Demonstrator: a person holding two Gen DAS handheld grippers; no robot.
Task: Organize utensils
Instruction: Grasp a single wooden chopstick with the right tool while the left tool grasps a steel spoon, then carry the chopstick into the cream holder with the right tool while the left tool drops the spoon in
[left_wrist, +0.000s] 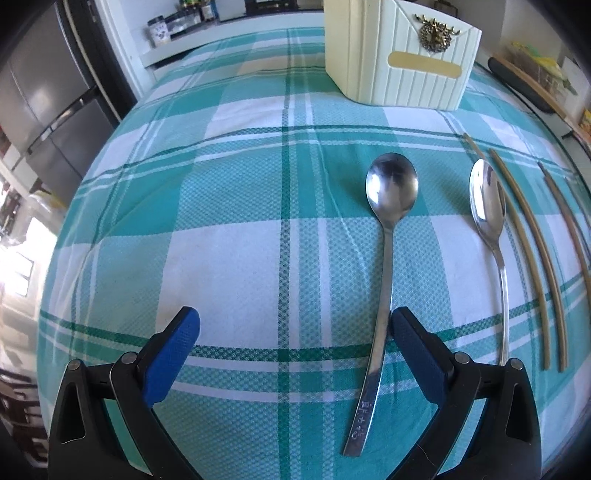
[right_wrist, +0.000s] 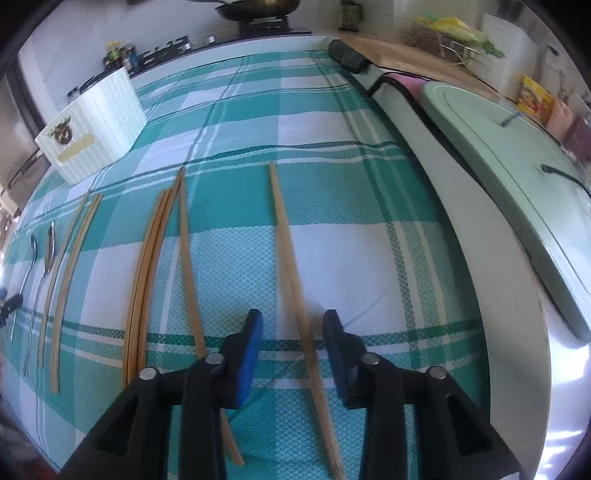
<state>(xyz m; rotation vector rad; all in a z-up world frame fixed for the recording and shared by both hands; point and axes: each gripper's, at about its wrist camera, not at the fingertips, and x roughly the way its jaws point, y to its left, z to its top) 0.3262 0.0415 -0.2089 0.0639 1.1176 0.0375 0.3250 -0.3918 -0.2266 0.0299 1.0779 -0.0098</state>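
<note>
Two steel spoons lie side by side on the green checked cloth (left_wrist: 229, 206): one spoon (left_wrist: 391, 184) and a second spoon (left_wrist: 487, 199) to its right. My left gripper (left_wrist: 295, 317) is open and low over the cloth, and the first spoon's handle runs just inside its right finger (left_wrist: 410, 343). A cream ribbed utensil holder (left_wrist: 402, 55) stands at the back. In the right wrist view several wooden chopsticks lie lengthwise. One chopstick (right_wrist: 291, 266) runs between the fingers of my right gripper (right_wrist: 293, 321), which is open with a gap on both sides. Another chopstick (right_wrist: 188, 258) lies left of it.
A chopstick pair (right_wrist: 147, 277) and a further pair (right_wrist: 66, 273) lie toward the spoons (right_wrist: 48, 247). The holder (right_wrist: 99, 122) is at the far left. A pale green board (right_wrist: 498, 147) and a white counter edge (right_wrist: 424, 147) border the right. A black pouch (right_wrist: 349, 55) lies behind.
</note>
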